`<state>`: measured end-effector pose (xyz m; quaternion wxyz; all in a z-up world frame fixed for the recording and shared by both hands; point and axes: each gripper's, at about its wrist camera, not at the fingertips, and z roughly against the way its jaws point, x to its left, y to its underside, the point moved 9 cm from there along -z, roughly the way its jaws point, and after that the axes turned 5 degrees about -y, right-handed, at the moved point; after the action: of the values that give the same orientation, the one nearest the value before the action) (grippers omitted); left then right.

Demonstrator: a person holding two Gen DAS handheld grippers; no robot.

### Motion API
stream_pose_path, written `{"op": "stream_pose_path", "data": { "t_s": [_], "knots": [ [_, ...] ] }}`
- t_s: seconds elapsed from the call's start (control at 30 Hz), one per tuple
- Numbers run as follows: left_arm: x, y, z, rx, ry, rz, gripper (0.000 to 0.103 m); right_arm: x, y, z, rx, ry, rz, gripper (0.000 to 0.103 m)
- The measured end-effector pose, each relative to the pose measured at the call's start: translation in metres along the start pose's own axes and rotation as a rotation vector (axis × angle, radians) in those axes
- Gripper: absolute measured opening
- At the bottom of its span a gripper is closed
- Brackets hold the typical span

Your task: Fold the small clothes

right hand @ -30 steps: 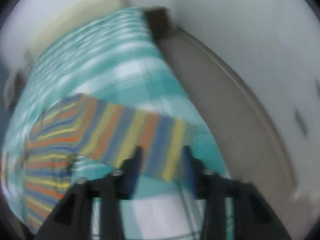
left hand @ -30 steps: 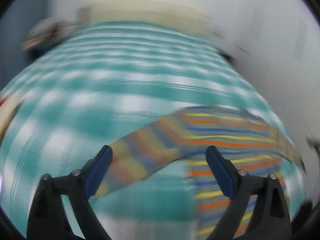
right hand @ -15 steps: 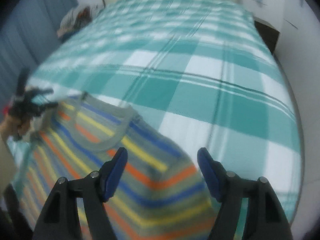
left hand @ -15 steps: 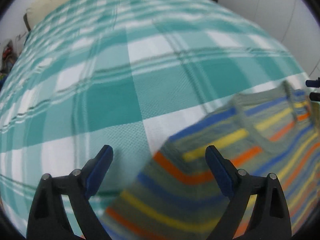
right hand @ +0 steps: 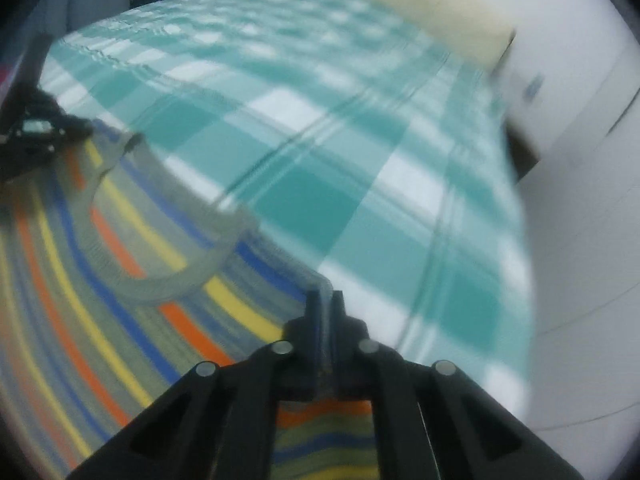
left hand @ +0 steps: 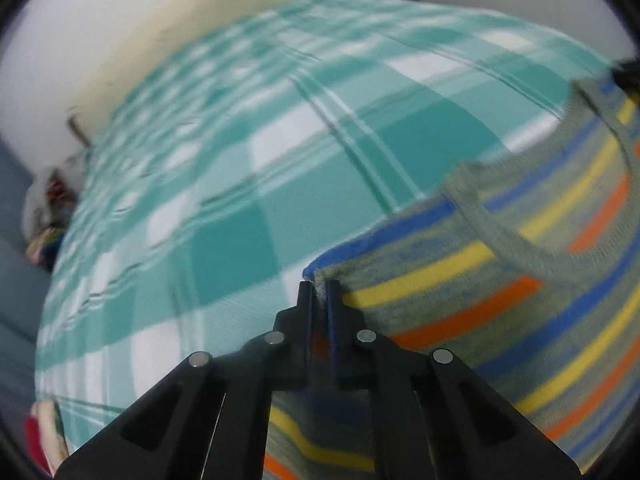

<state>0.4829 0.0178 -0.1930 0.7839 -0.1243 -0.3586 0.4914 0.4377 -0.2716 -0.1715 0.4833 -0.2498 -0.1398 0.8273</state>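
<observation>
Both grippers (left hand: 319, 285) (right hand: 326, 295) clamping striped shirt (left hand: 500, 300) shoulders

Bed w/ teal-and-white checked woven bedspread (left hand: 248, 184) fills most of both views. Pale cream padded headboard (left hand: 168, 36) at far end, against plain white wall (left hand: 52, 32). Blurry heap of multicoloured fabric (left hand: 48, 216) beside bed's far corner. Right-wrist view: white wall/panels (right hand: 580, 208), dark low furniture piece (right hand: 520, 152) beside bed. Even, soft light.
</observation>
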Motion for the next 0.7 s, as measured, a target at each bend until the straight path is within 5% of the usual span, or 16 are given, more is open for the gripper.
{"op": "stream_pose_path", "data": {
  "t_s": [0.2,0.3,0.37,0.4,0.5,0.6,0.7],
  "knots": [
    [-0.001,0.009,-0.024,0.028,-0.054,0.050,0.004,-0.013,0.021,-0.043,0.086,0.048,-0.052,0.003],
    [0.005,0.007,-0.022,0.053,-0.023,0.103,0.017,-0.012,0.027,-0.047,0.061,0.049,-0.074,0.006],
    [0.019,0.009,-0.005,0.072,0.021,0.177,0.051,-0.014,0.024,-0.038,0.045,-0.007,-0.151,0.031],
    [0.029,0.009,0.011,0.053,0.019,0.207,0.056,-0.019,0.025,-0.027,0.045,-0.015,-0.180,0.054],
    [0.047,0.022,0.062,0.004,0.052,0.270,0.074,-0.015,0.028,0.020,-0.005,-0.046,-0.204,0.060],
    [0.045,0.056,0.120,0.014,0.147,0.305,0.077,0.016,0.046,0.068,-0.011,-0.162,-0.199,0.060],
    [0.018,0.107,0.173,0.013,0.214,0.290,0.085,0.085,0.086,0.126,0.002,-0.383,-0.193,0.060]
  ]
}}
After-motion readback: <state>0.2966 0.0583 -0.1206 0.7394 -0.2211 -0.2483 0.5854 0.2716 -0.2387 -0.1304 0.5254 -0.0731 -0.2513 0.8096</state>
